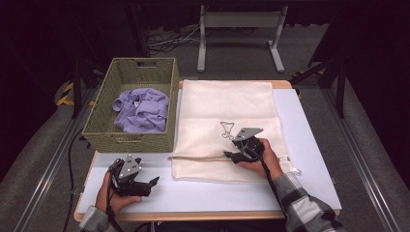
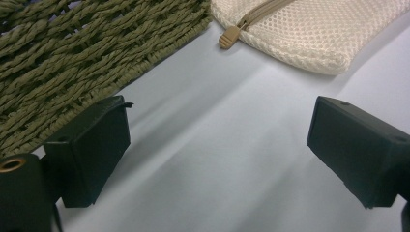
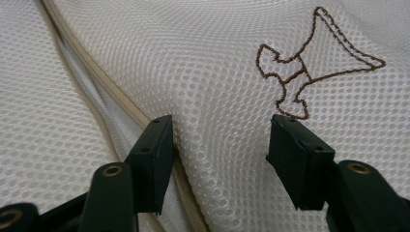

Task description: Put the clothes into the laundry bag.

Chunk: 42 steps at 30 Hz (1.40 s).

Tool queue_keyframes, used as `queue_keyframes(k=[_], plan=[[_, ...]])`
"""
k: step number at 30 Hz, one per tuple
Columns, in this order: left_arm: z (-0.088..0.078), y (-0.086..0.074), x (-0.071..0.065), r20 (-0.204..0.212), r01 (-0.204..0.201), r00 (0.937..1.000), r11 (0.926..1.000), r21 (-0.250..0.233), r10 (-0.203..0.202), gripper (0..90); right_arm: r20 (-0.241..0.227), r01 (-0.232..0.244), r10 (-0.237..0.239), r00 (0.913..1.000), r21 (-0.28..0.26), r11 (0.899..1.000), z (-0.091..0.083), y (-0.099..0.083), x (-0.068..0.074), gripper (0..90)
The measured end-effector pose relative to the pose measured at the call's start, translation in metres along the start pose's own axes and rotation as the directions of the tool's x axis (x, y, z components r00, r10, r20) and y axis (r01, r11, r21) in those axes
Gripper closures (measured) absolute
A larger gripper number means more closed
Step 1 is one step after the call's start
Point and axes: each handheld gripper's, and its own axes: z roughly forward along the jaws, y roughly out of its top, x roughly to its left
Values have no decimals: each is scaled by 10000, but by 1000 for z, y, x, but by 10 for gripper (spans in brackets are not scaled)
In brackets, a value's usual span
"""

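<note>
Lying flat on the counter (image 1: 309,159) beside a woven basket (image 1: 104,128), the mesh laundry bag (image 1: 227,106) has the right tool (image 1: 231,155) straddling a raised fold by its zipper (image 3: 104,79), jaws apart, while the left tool (image 1: 153,182) rests open.

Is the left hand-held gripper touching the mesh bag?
Apart. The left gripper view shows bare table between the open left hand-held gripper and the mesh bag.

Cream mesh bag (image 1: 227,111), brown embroidery (image 3: 309,67); olive basket (image 1: 104,130).
</note>
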Motion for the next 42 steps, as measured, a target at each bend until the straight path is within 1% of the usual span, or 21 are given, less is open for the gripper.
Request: queue_keyframes(k=[2, 6, 8, 11, 13, 14, 15, 18, 20, 21, 22, 24, 25, 26, 28, 29, 31, 34, 36, 41, 42], plan=[[0, 0, 0, -1, 14, 10000, 10000, -7, -14, 85, -253, 56, -58, 9997, -62, 10000, -1, 1, 1, 396], [0, 0, 0, 41, -14, 10000, 10000, 12, 14, 85, -203, 174, -172, 9996, 103, 9998, 1, 1, 3, 395], [0, 0, 0, 43, -11, 10000, 10000, 23, 11, 85, -81, 89, -87, 9999, 256, 9996, 3, 0, 1, 394], [0, 0, 0, 41, 15, 10000, 10000, 50, -15, 85, -150, -59, 64, 9999, 310, 9995, 4, -1, -2, 406], [0, 0, -1, 44, -4, 10000, 10000, 57, 4, 85, -154, -20, 25, 9999, 325, 9995, 4, -1, -3, 427], [0, 0, -1, 56, 2, 10000, 10000, 59, -2, 85, -178, -37, 43, 9998, 332, 9994, 4, -1, -4, 442], [1, 0, -1, 48, -17, 10000, 10000, 69, 17, 85, -211, -42, 49, 9998, 332, 9994, 4, -1, -4, 480], [1, 0, -1, 46, -31, 10000, 10000, 68, 31, 85, -242, -58, 67, 9997, 347, 9994, 4, -1, -4, 513], [1, 0, -1, 46, -28, 10000, 10000, 83, 27, 85, -241, 36, -27, 9997, 344, 9994, 3, -1, -4, 626], [1, 0, -1, 57, -15, 10000, 10000, 82, 15, 85, -189, 121, -115, 9998, 347, 9993, 3, 0, -4, 667], [1, 0, -1, 64, -75, 10000, 9999, 109, 75, 86, -272, 138, -129, 9995, 347, 9993, 3, 0, -4, 680], [1, 0, -1, 95, -59, 9999, 9999, 143, 58, 87, -254, 88, -77, 9996, 455, 9989, 3, 1, -4, 720], [1, -1, -1, 98, -44, 9999, 9999, 164, 43, 88, -296, 115, -99, 9995, 522, 9986, 3, 3, -4, 774], [1, -1, -1, 111, -41, 9999, 9999, 156, 40, 88, -186, 209, -198, 9996, 589, 9980, 3, 3, -4, 806], [1, -1, -1, 113, -58, 9999, 9999, 137, 56, 88, -119, 201, -195, 9997, 583, 9981, 4, 4, -3, 823], [1, -1, -1, 112, -50, 9999, 9999, 130, 48, 88, -7, 300, -300, 9995, 601, 9977, 3, 4, -3, 845], [1, -1, -1, 97, -43, 9999, 9999, 139, 42, 88, 96, 415, -422, 9991, 643, 9971, 3, 4, -2, 850], [1, -1, -1, 115, -61, 9999, 9999, 131, 60, 88, 137, 408, -416, 9990, 532, 9977, 0, 5, -1, 858], [1, -1, -1, 114, -51, 9999, 9999, 135, 49, 88, 172, 498, -503, 9986, 296, 9983, -4, 6, -2, 859], [1, 0, -1, 122, -96, 9999, 9999, 114, 94, 87, 336, 511, -500, 9982, -337, 9981, -17, 12, 0, 859], [1, 0, -1, 122, -96, 9999, 9999, 114, 94, 87, 336, 511, -500, 9982, -337, 9981, -17, 12, 0, 859]])
